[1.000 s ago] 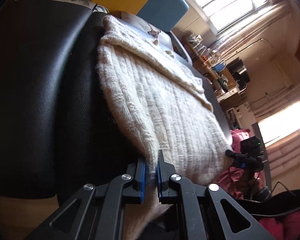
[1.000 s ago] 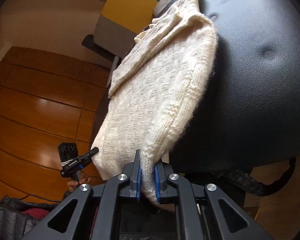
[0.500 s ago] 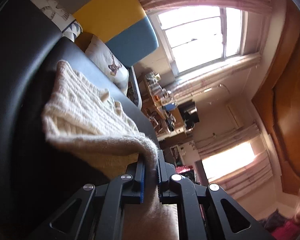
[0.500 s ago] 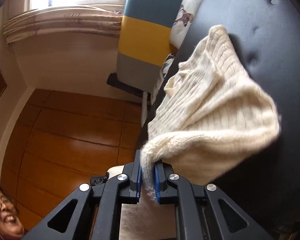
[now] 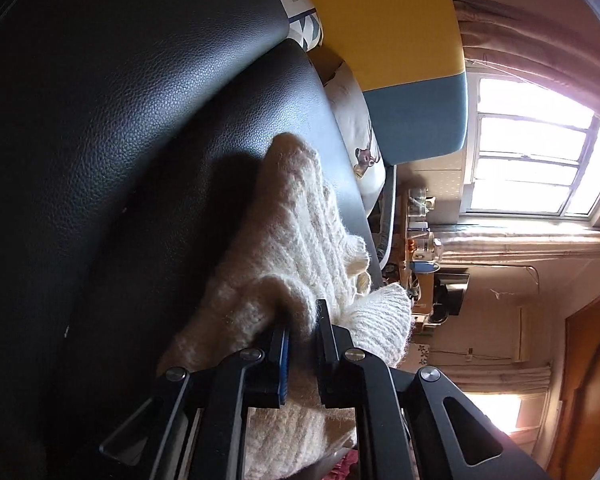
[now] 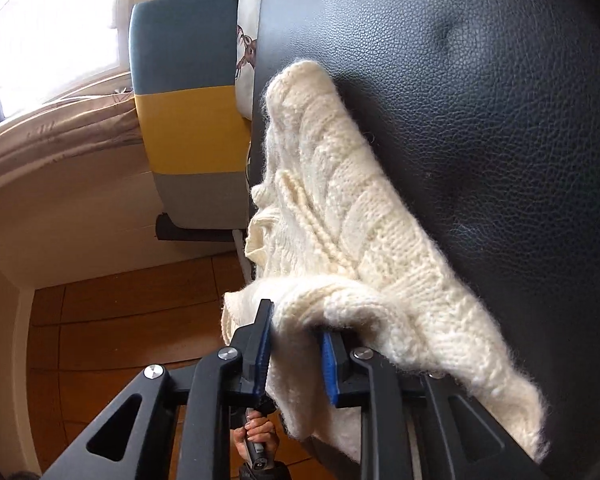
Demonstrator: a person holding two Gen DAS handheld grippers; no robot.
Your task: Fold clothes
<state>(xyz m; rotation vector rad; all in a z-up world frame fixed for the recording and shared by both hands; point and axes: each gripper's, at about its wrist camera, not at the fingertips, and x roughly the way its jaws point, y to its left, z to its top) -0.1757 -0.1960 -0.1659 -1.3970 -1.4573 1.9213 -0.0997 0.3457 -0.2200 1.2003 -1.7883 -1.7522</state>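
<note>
The cream sweater (image 6: pixel 340 216) lies doubled over on the black sofa (image 6: pixel 480 100). The left gripper (image 5: pixel 302 344) clamps its near edge. The right gripper's (image 6: pixel 296 344) jaws have just been opening, knit loose between them.

One sweater (image 6: pixel 340 216), two cushions (image 5: pixel 356 120).

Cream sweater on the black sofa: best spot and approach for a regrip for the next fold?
Take the sweater at the thick doubled edge nearest the grippers, coming in low along the black sofa seat from the front. That edge bulges clear of the leather, giving pads purchase. The right gripper has just been opening, knit still between its jaws; the left gripper pinches the same edge.
</note>
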